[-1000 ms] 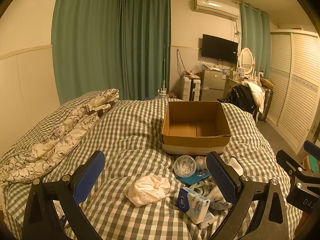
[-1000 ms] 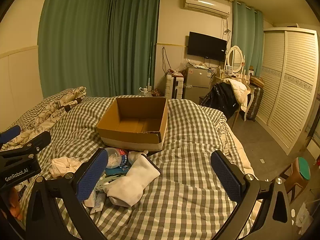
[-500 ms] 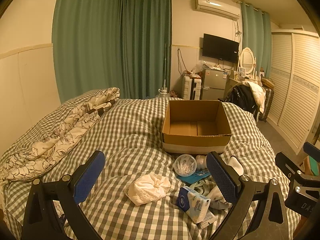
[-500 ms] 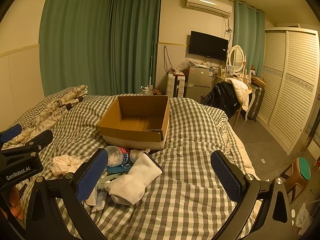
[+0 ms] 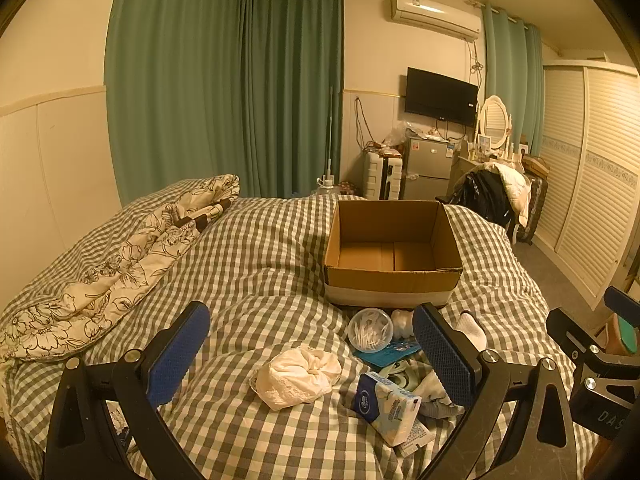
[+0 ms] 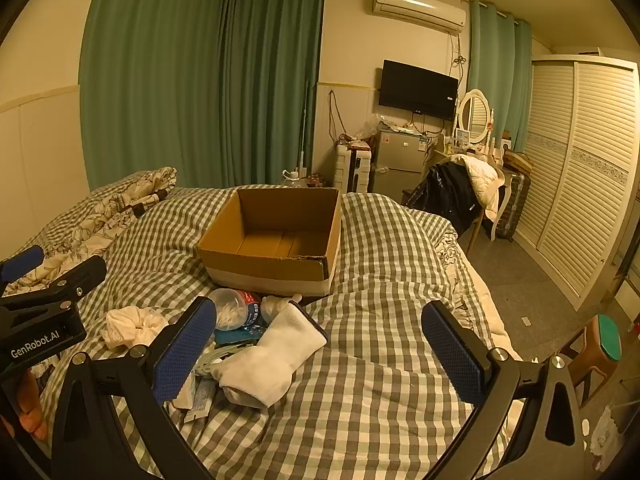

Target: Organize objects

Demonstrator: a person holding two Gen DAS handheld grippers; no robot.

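An open, empty cardboard box (image 5: 392, 256) (image 6: 276, 240) sits on the checked bed. In front of it lies a pile: a clear tub of cotton swabs (image 5: 370, 330) (image 6: 230, 312), a cream cloth bundle (image 5: 298, 374) (image 6: 134, 322), a tissue pack (image 5: 386, 404), a white sock (image 6: 272, 360) (image 5: 470, 326) and a teal flat item (image 5: 390, 354). My left gripper (image 5: 312, 354) is open and empty above the cloth bundle. My right gripper (image 6: 320, 344) is open and empty above the sock.
A floral quilt (image 5: 112, 264) lies along the bed's left side by the wall. The bed's right edge drops to the floor (image 6: 516, 280), with a chair draped in clothes (image 6: 460, 192), a wardrobe (image 6: 580, 168) and a stool (image 6: 600, 344).
Both grippers have shifted slightly; the scene has slid a little in each view. Both stay open and empty.
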